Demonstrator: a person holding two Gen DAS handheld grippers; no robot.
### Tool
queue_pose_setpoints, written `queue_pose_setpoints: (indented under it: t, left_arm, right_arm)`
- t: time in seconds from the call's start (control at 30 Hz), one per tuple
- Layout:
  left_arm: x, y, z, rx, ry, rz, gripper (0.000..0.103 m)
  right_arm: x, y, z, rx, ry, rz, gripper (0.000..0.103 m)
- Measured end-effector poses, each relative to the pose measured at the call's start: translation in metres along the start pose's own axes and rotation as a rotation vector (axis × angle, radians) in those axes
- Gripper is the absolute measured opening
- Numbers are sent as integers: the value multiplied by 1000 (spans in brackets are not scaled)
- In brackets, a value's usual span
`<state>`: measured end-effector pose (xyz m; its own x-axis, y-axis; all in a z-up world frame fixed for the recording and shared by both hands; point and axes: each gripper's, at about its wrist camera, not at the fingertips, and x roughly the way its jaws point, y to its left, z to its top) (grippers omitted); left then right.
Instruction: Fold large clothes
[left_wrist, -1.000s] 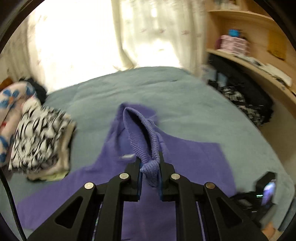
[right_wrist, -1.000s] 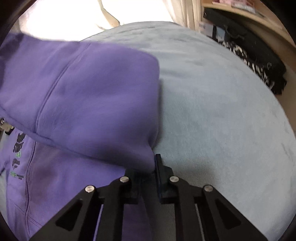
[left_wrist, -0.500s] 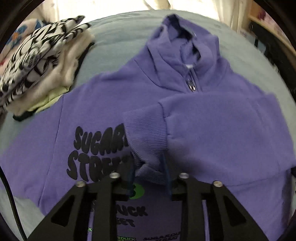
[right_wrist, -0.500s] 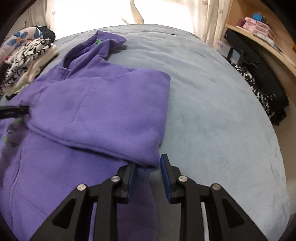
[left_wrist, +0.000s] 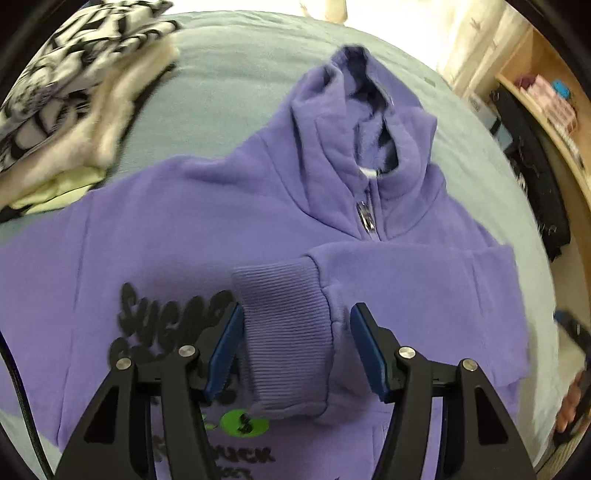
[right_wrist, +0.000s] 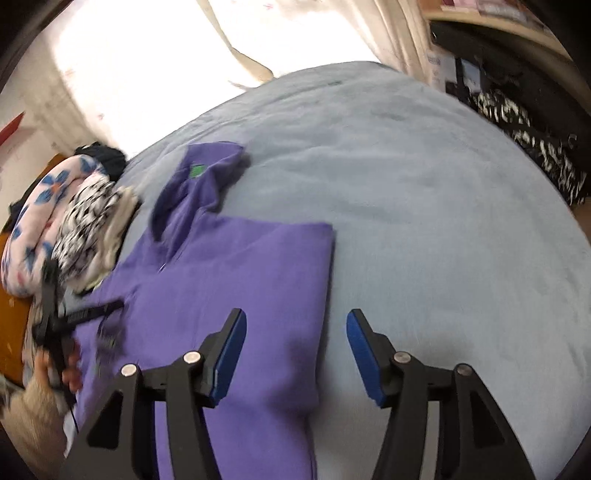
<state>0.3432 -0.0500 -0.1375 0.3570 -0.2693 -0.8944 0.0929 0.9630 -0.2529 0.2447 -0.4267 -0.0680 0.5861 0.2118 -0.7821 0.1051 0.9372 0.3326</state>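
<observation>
A purple zip hoodie lies front up on the grey-blue bed, hood toward the window. Its one sleeve is folded across the chest over the black print. The ribbed cuff rests between the blue pads of my left gripper, whose jaws are opening and do not press it. My right gripper hovers over the hoodie's folded side edge; its jaws are opening too, and they hold nothing. The left gripper also shows at the left of the right wrist view.
A stack of folded clothes with a black-and-white pattern sits left of the hoodie, beside a floral pillow. Black bags and a wooden shelf line the bed's right side. A hand shows at the right edge.
My left gripper came down, laid the cuff on the hoodie's chest and let it go. My right gripper released the folded shoulder edge, opened and drew back and up.
</observation>
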Motion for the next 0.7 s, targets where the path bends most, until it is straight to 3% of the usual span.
queue_pose_setpoints:
  t: [0.13, 0.17, 0.2, 0.27, 0.43, 0.5, 0.53, 0.57, 0.7]
  left_arm:
    - [5, -14, 3, 54, 18, 10, 59]
    - [5, -17, 3, 71, 11, 33, 49]
    - [4, -18, 4, 83, 7, 48, 32]
    - [0, -21, 5, 98, 4, 54, 14]
    - [-35, -30, 2, 124, -118, 71, 10]
    - [-44, -28, 0, 125, -133, 92, 10]
    - [-48, -25, 0, 119, -135, 97, 10]
    - [-51, -22, 0, 115, -138, 93, 10]
    - [-53, -16, -5, 145, -180, 138, 11]
  right_arm:
    - [39, -10, 17, 75, 58, 13, 57]
    - [46, -12, 18, 92, 69, 23, 57]
    - [52, -13, 19, 106, 75, 26, 57]
    - [64, -15, 23, 122, 82, 18, 57]
    - [93, -24, 34, 182, 124, 57, 57]
    - [107, -21, 34, 188, 153, 76, 56]
    - [110, -15, 34, 169, 151, 72, 38]
    - [109, -7, 36, 131, 148, 67, 12]
    - [97, 21, 35, 8, 49, -32, 12]
